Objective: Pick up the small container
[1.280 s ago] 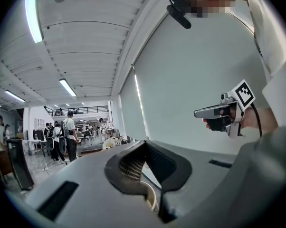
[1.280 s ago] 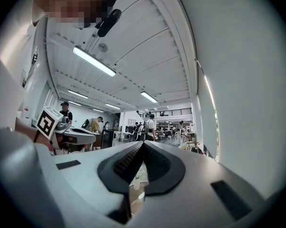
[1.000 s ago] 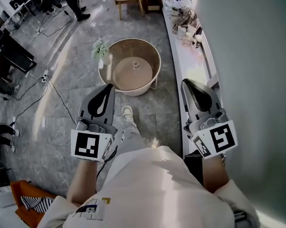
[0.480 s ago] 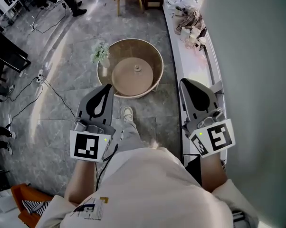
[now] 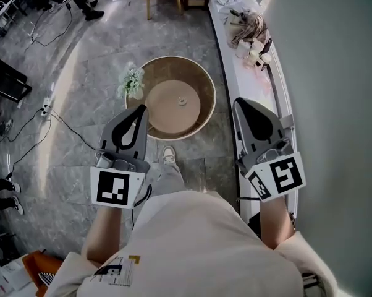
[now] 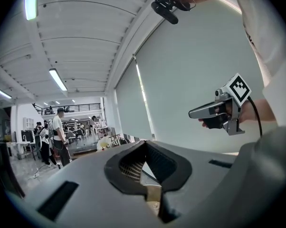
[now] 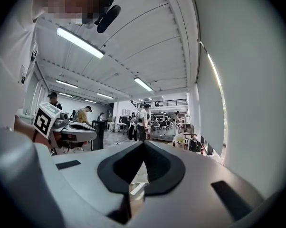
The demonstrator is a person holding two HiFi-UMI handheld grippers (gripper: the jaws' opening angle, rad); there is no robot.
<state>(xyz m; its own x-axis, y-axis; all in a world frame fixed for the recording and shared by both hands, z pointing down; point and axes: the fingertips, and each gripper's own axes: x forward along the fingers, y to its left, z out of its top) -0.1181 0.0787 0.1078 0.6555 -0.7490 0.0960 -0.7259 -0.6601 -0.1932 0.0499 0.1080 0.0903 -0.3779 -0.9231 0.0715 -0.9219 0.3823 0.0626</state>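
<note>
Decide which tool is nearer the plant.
Left. In the head view the left tool points just short of the plant; the right tool is far to its right, by the ledge.

A round tub (image 5: 211,93), with a small flower pot (image 5: 133,83) at its left rim, blocks the way straight ahead between the left tool (image 5: 138,111) and the right tool (image 5: 239,106). The long white table (image 5: 251,79) against the right wall (image 5: 334,73) is bare nearby, but clutter (image 5: 251,30) crowds its far end. The floor (image 5: 81,73) on the left lies open save for cables (image 5: 62,119).

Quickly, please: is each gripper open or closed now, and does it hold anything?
Left gripper: closed, jaws together, holding nothing.
Right gripper: closed, jaws together, holding nothing.
</note>
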